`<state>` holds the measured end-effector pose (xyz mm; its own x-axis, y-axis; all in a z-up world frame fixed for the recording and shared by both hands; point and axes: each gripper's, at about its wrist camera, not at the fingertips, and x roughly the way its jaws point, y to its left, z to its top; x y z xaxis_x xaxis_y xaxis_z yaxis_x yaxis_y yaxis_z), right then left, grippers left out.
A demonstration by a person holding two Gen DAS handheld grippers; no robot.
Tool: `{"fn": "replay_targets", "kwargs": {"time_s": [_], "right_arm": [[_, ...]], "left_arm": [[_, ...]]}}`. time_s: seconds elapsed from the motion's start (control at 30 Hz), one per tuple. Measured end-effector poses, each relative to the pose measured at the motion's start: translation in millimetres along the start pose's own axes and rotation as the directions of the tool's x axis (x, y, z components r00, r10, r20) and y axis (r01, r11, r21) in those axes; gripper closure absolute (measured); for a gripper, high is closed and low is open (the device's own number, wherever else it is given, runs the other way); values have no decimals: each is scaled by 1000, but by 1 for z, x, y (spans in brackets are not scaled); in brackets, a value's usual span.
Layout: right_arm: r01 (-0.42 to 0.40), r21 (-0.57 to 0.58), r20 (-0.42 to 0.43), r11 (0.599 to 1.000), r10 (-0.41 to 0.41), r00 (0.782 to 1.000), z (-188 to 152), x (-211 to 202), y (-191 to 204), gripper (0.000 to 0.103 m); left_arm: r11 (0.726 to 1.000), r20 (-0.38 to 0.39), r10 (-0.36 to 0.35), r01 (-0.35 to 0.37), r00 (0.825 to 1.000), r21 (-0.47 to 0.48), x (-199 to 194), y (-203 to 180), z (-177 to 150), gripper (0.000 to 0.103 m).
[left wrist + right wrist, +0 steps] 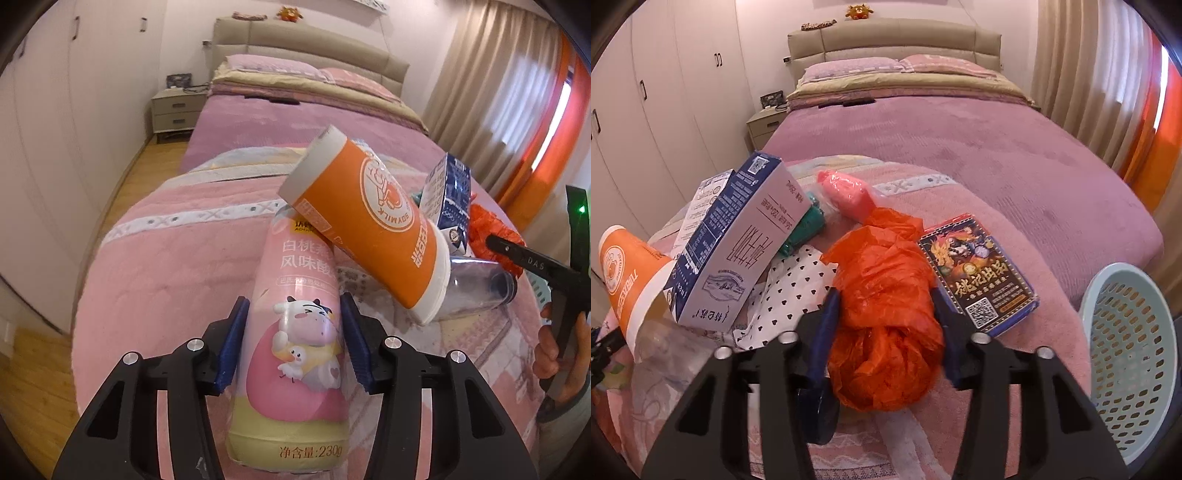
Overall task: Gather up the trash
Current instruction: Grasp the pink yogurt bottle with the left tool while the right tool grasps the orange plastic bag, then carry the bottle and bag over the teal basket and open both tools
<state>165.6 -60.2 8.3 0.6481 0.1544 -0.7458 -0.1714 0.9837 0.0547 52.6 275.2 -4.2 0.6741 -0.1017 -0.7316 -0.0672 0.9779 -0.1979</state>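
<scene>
In the left wrist view my left gripper is shut on a pink yogurt bottle with a cartoon cow, its blue pads pressed on both sides. An orange soy-milk cup leans on the bottle's top. In the right wrist view my right gripper is shut on a crumpled orange plastic bag on the pink blanket. A blue-and-white milk carton lies to its left and a dark card box to its right. A pale blue basket stands at the far right.
A clear plastic cup lies behind the orange cup. A heart-print paper, a teal item and a pink wrapped roll lie on the blanket. The bed stretches ahead; wardrobes stand left, curtains right.
</scene>
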Motion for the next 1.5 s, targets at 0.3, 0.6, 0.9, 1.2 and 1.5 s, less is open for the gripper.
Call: {"fn": "replay_targets", "kwargs": {"time_s": [0.3, 0.6, 0.9, 1.2, 1.5], "right_arm": [[25, -12, 85, 1000, -24, 996, -7, -36, -1, 74], [39, -19, 180, 999, -35, 983, -17, -82, 6, 74], [44, 67, 260, 997, -60, 964, -29, -142, -27, 74], [125, 207, 302, 970, -185, 935, -42, -188, -107, 74], [207, 347, 206, 915, -290, 935, -58, -174, -200, 74]], "left_arm": [[988, 110, 147, -143, 983, -50, -43, 0, -6, 56], [988, 175, 130, -113, 976, -105, -77, 3, -14, 56], [1000, 256, 2, 1, 967, -14, -104, -57, -11, 56], [961, 222, -242, 202, 944, 189, -85, -181, 3, 56], [866, 74, -426, 384, 901, 320, -29, -316, 5, 56]]}}
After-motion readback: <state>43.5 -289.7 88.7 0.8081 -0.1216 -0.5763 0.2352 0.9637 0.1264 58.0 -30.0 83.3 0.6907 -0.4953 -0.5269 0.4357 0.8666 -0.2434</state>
